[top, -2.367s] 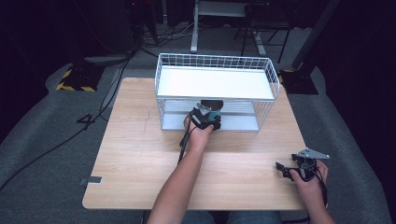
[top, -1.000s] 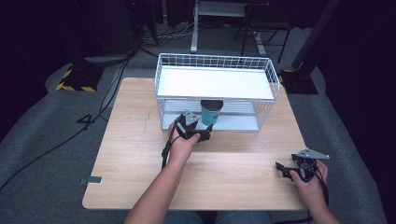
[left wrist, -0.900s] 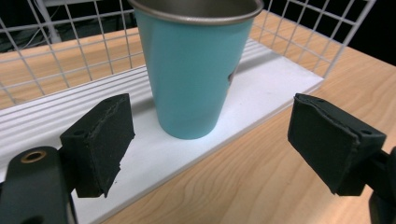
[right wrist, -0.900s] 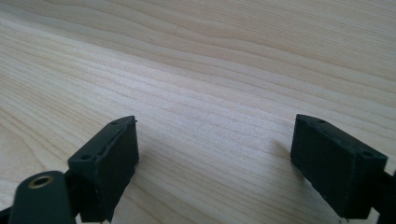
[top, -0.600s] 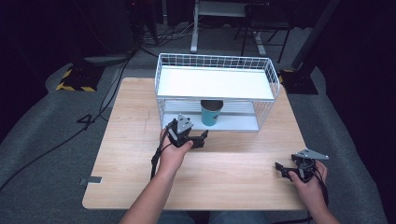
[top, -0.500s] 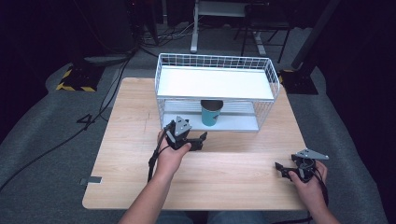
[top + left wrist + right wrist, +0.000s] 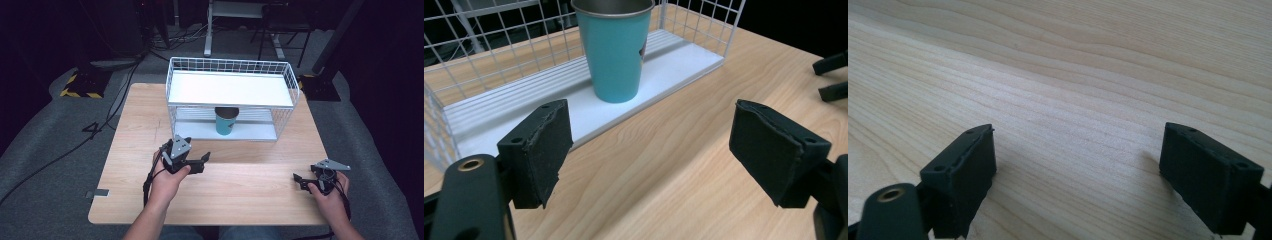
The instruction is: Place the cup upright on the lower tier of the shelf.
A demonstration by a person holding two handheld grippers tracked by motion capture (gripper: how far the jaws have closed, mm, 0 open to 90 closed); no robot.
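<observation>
the left gripper (image 7: 197, 163) has its jaws spread wide with nothing between them, the pads standing over bare wood just in front of the wire rack (image 7: 231, 102); in the left gripper view (image 7: 651, 150) the two black pads frame the desk, with the teal cup (image 7: 614, 47) straight beyond the gap. the left hand (image 7: 167, 180) grips it from behind, the forearm coming up from the near edge of the desk, and a grey plate sits on top of the gripper. the right gripper (image 7: 302, 181) lies low at the near right of the desk, well apart from the rack, its jaws also wide apart and empty, pointing toward the desk's middle; in the right gripper view (image 7: 1078, 175) the pads hover close above plain wood grain. the right hand (image 7: 330, 192) holds it from below, a cable trailing back along the wrist. the desk (image 7: 250, 200) is light wood with rounded corners, standing on grey carpet (image 7: 45, 150) in a dark room, with cables and a yellow-and-black striped block (image 7: 80, 86) on the floor left of the rack. the rack is white wire with a solid white upper shelf and a slatted lower shelf, open toward the person. the teal cup (image 7: 226, 120) stands upright on the lower shelf, near its middle, under the upper shelf, its metal rim visible; whether it holds anything cannot be told.
</observation>
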